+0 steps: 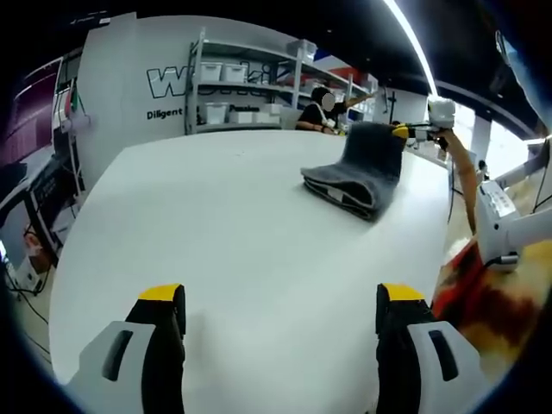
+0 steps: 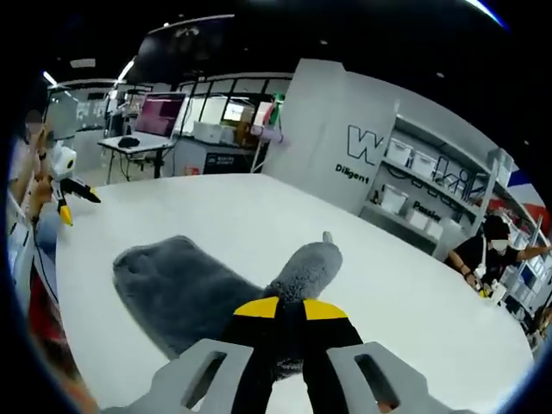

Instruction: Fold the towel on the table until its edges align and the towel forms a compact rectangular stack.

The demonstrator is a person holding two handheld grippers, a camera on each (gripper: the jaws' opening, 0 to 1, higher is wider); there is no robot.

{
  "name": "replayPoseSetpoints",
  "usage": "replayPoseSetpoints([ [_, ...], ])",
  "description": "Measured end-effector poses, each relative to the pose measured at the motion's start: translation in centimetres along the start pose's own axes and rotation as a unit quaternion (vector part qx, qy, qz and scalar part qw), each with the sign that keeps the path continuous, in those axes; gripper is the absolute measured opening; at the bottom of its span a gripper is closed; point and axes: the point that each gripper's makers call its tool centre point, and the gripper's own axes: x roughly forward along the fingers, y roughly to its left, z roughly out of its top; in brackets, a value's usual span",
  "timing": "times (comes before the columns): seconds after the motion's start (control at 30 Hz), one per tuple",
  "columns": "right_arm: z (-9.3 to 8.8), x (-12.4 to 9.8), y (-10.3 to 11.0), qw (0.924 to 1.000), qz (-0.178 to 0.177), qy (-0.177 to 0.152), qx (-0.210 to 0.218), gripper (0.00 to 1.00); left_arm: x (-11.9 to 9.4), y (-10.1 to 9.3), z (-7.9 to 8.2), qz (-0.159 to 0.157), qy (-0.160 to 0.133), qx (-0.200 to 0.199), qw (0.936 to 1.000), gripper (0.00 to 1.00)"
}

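Your left claw (image 1: 280,297) hangs low over the near part of the white bench (image 1: 216,224), its yellow-tipped jaws spread wide with bare bench surface between them and nothing gripped. From the left gripper view, the dark grey towel (image 1: 358,177) sits toward the far right side of the bench, well apart from this claw. Part of it lies flat in a folded layer; its far edge is pulled upward, where your right claw (image 1: 404,131) meets it.

In the right gripper view, your right claw (image 2: 289,309) has its jaws drawn together on a bunched fold of the towel (image 2: 181,289), which rises between the yellow tips and pokes out beyond them. The rest of the towel spreads flat on the bench (image 2: 259,216) to the left of the jaws. Your left claw (image 2: 69,197) shows at the far left edge, away from the towel.

Background: shelving with white bins (image 1: 228,82) and a seated person (image 2: 483,254) beyond the bench.
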Motion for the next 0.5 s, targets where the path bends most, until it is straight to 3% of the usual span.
replayPoseSetpoints([
  [0.23, 3.7, 0.1, 1.1, 0.9983, 0.032, -0.05, 0.005, 0.04, -0.2, -0.5, 0.0, -0.003, -0.006, 0.0, 1.0, 0.89],
  [0.5, 7.4, 1.0, 4.6, 0.9943, 0.061, -0.085, -0.021, 0.04, -0.1, -0.6, -0.2, -0.002, -0.006, -0.001, 1.0, 0.89],
])
